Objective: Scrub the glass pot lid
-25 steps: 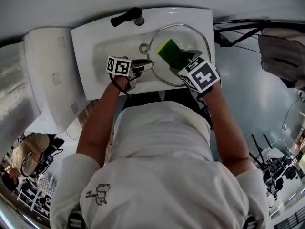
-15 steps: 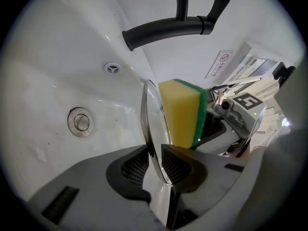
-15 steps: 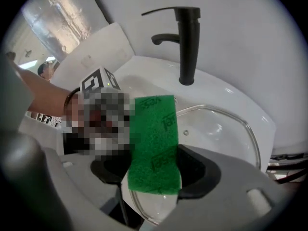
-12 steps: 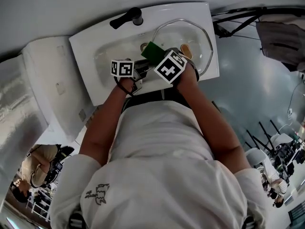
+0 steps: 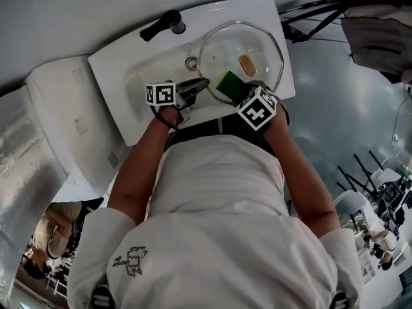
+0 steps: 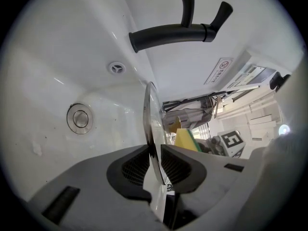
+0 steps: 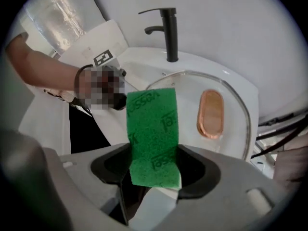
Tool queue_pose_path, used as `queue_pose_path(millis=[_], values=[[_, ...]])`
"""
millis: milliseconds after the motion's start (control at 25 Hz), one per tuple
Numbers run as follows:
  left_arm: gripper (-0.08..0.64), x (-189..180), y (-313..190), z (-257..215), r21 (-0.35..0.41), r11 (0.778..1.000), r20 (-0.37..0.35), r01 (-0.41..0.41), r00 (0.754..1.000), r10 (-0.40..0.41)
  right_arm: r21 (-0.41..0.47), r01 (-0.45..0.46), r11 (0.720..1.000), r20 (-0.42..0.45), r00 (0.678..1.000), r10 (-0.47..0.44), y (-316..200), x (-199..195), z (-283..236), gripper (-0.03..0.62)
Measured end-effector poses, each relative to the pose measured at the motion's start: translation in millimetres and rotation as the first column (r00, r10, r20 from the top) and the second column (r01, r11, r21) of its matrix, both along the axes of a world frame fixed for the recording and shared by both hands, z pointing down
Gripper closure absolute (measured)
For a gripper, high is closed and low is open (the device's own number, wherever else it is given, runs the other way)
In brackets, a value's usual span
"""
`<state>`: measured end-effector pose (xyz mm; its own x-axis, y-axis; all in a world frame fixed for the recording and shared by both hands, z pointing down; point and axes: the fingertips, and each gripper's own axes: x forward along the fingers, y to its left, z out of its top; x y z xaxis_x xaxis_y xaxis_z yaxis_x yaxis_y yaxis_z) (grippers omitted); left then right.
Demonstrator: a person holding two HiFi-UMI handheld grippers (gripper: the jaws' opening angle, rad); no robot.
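The glass pot lid with a copper-coloured handle rests tilted over the white sink. My left gripper is shut on the lid's left rim; its jaws have just been closing, with the rim between them. In the left gripper view the lid stands edge-on between the left gripper's pads. My right gripper is shut on a green and yellow sponge at the lid's near edge. In the right gripper view the sponge sticks out of the right gripper over the lid.
A black faucet stands at the sink's back edge, and the drain lies just left of the lid. A white fixture sits left of the sink. Dark cables and frames run on the grey floor to the right.
The right gripper swung the sponge left toward the left gripper, then brought it back down to the lid's near edge. The left gripper kept its hold on the rim.
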<state>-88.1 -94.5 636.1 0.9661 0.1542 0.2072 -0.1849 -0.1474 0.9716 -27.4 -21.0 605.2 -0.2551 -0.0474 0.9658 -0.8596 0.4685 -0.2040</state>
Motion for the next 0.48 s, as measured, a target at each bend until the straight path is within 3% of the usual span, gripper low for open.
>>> queue_pose_path(millis=[320,480], values=[[0.485,1,1,-2,-0.006,1.0,-0.002,-0.006,1.0,0.006,-0.082,-0.057,0.995,-0.059,0.997,0.052,49,37,11,0.301],[0.485,1,1,-2,0.001,1.0,0.003,-0.011,1.0,0.011,-0.033,-0.078,0.996,-0.004,0.997,0.078,25,20,-7,0.301]])
